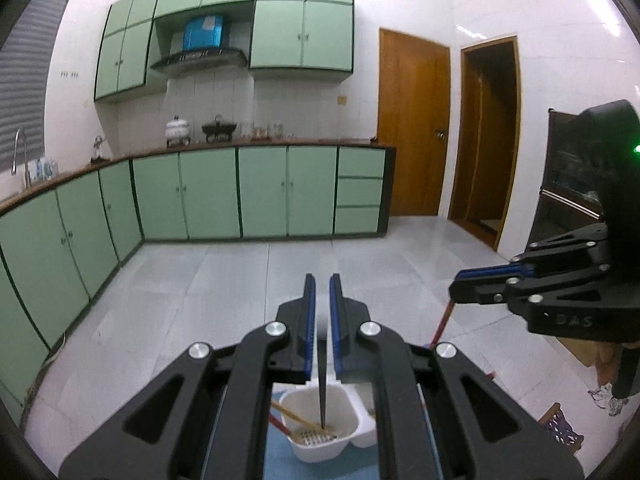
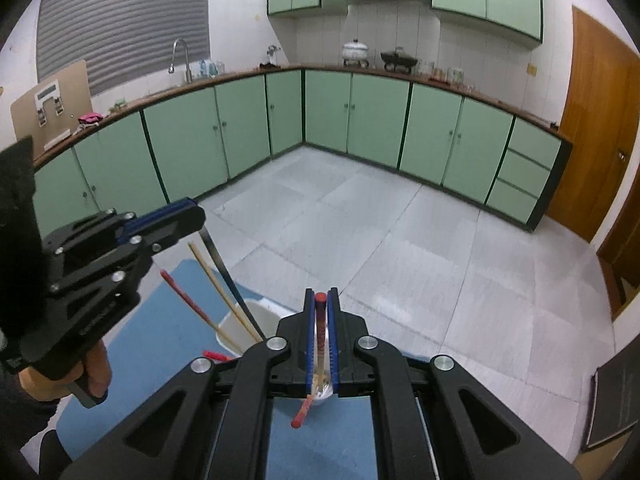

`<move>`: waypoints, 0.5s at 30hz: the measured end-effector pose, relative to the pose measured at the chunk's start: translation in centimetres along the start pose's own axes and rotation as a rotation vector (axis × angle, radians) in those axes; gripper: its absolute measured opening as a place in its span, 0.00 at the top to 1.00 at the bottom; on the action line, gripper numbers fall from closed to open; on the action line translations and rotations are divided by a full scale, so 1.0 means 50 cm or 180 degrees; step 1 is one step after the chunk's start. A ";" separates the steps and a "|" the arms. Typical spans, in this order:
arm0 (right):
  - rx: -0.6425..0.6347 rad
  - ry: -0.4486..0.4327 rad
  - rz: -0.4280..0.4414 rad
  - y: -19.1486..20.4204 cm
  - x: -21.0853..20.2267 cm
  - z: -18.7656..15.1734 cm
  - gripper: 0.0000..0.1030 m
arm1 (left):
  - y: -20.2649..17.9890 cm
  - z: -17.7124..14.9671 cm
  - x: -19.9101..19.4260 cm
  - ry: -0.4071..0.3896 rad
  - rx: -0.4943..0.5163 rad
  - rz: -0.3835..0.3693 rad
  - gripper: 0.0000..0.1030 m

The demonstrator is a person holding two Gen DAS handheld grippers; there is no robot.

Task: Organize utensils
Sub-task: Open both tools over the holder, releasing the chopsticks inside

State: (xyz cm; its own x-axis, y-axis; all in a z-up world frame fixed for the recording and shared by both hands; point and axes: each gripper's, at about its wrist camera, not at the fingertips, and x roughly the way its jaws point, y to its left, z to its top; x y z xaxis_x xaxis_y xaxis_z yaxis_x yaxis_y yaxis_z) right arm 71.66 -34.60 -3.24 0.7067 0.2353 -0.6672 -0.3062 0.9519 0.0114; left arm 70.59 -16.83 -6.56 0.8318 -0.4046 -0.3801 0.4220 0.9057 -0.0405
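A thin black stick [image 1: 323, 396] is held in the left tongs [image 1: 323, 284], tip inside the white plastic cup [image 1: 320, 436]. A red chopstick [image 2: 320, 320] is held in the downward-tilted right tongs [image 2: 321, 294].

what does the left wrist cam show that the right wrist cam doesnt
Only the left wrist view: the open doorway beside the wooden door, and the holder's slotted bottom.

Only the right wrist view: the hand on the left gripper, the board on the counter, and a red utensil between the right gripper fingers.

Both: the white holder, the blue mat, the dark utensil held by the left gripper, green cabinets, the faucet.
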 end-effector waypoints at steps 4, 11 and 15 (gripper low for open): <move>0.0069 -0.0080 0.0030 -0.006 -0.020 -0.002 0.81 | 0.024 0.001 -0.014 0.0055 -0.0079 0.0037 0.87; 0.0088 -0.0518 0.0177 0.028 -0.166 -0.013 0.78 | 0.016 0.024 -0.135 -0.0008 0.0041 0.0178 0.57; -0.0022 -0.0806 0.0205 0.093 -0.269 -0.099 0.70 | -0.002 -0.011 -0.256 -0.0001 0.0055 0.0267 0.34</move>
State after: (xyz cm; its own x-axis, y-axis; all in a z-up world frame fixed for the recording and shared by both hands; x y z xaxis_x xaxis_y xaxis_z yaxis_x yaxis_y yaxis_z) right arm 57.55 -34.32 2.11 0.8225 0.3378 -0.4575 -0.3594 0.9322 0.0422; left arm 59.67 -11.67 -2.19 0.8645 -0.3275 -0.3812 0.3571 0.9340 0.0075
